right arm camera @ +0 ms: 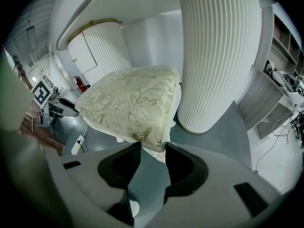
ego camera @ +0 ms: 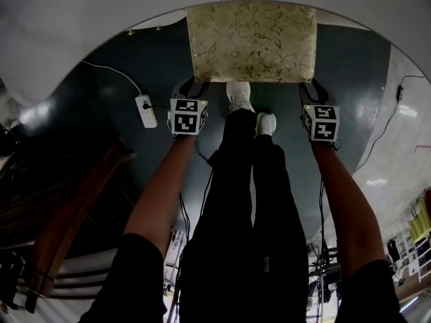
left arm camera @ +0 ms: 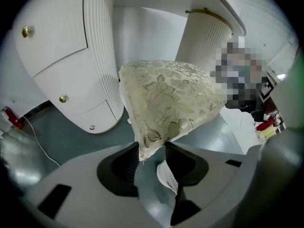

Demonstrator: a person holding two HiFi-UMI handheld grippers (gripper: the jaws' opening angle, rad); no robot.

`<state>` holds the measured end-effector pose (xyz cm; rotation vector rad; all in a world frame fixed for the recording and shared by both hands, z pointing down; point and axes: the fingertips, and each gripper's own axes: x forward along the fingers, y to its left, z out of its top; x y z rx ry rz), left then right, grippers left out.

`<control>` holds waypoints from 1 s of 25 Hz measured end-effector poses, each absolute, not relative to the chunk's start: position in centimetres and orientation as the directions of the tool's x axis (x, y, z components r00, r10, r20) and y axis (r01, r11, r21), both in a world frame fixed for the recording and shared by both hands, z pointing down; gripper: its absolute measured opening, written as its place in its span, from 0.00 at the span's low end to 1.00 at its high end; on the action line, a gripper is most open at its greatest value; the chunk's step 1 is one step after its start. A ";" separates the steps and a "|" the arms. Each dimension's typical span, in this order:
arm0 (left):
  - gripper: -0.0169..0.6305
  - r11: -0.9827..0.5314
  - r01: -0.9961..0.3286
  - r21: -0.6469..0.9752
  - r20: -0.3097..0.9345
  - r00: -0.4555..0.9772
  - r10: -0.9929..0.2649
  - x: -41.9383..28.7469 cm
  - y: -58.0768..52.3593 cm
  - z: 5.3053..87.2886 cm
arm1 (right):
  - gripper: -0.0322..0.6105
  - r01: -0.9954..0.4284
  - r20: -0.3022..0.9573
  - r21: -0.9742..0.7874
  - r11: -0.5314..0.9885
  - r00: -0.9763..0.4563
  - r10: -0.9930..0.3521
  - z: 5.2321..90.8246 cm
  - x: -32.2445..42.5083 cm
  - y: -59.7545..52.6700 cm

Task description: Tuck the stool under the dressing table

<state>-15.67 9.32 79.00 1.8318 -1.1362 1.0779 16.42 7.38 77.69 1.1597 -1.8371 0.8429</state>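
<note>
From the head view, the stool (ego camera: 251,40) stands on the dark floor straight before me. Its far edge is at the rim of the white dressing table (ego camera: 67,19). My left claw (ego camera: 191,86) is on the near left corner of the flowered seat, and my right claw (ego camera: 314,87) is on the near right corner. My two white shoes (ego camera: 239,96) are between them, just behind the stool. A power strip (ego camera: 146,111) lies on the floor to the left.

In the left gripper view, my jaws are pressed on the corner of the seat (left arm camera: 166,99), one pad at each side of it. Behind it I see a ribbed cabinet (left arm camera: 102,56) with gold knobs.

In the right gripper view, these jaws also clamp a seat corner (right arm camera: 128,103), and they stand quite wide around it. A ribbed white column (right arm camera: 213,56) of the table rises just beside the stool.
</note>
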 end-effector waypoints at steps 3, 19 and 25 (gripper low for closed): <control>0.31 -0.337 -0.931 0.140 0.900 0.261 -0.349 -15.7 7.9 78.9 | 0.33 -0.927 0.866 -0.129 0.352 -0.279 -0.416 77.6 16.4 6.2; 0.31 -0.359 -0.926 0.120 0.882 0.265 -0.390 -16.2 -1.7 77.8 | 0.33 -0.924 0.836 -0.114 0.364 -0.287 -0.468 76.6 15.9 -3.1; 0.31 -0.400 -0.911 0.099 0.879 0.269 -0.394 -16.4 -1.9 77.7 | 0.33 -0.921 0.824 -0.116 0.371 -0.298 -0.482 76.5 15.6 -3.1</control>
